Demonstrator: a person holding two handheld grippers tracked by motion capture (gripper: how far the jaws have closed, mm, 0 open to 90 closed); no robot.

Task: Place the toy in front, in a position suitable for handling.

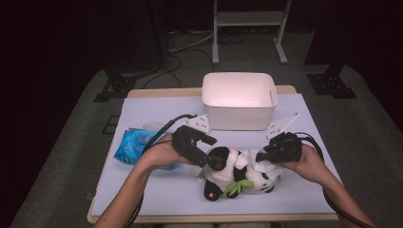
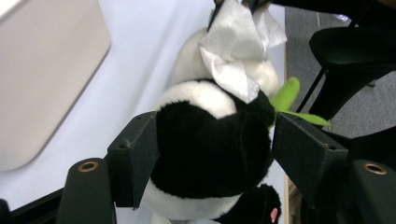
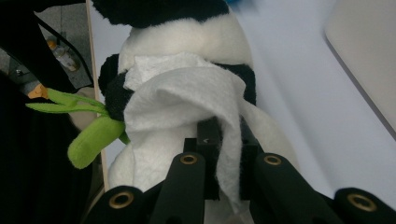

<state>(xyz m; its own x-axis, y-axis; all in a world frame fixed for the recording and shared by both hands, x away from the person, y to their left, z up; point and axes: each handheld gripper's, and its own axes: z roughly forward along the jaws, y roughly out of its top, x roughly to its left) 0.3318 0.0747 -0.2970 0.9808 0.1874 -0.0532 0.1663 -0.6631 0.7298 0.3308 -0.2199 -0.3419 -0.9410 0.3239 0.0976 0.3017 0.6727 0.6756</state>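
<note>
The pale lavender-grey surface [image 1: 157, 190] carries everything in play, and at its far edge stands a white rectangular plastic bin [image 1: 239, 100], whose inside looks bare from the high view. Nearer the person, roughly at the middle of the surface, lies a black-and-white plush panda holding a green felt bamboo sprig [image 1: 237, 176], on its side between the two hands. To its left, partly under the left forearm, sits a blue crinkly packet of wipes [image 1: 134, 145]. The left hand-held gripper [image 2: 212, 154] has its jaws set wide around the panda's black, rounded part, the pads against the fur on both sides, so it appears to steady the toy. The right hand-held gripper [image 3: 219, 158] is pinched nearly shut on a white crumpled tissue wipe [image 3: 180, 100], which drapes over the panda's white body and touches it. Judging by this, the work in hand looks like wiping the plush clean: the wipe is already out of its packet and laid on the toy, and the toy is already braced. What seems left is the rubbing itself over the rest of the fur, then letting go of the wipe and perhaps putting the panda into the bin, which has not been done.
</note>
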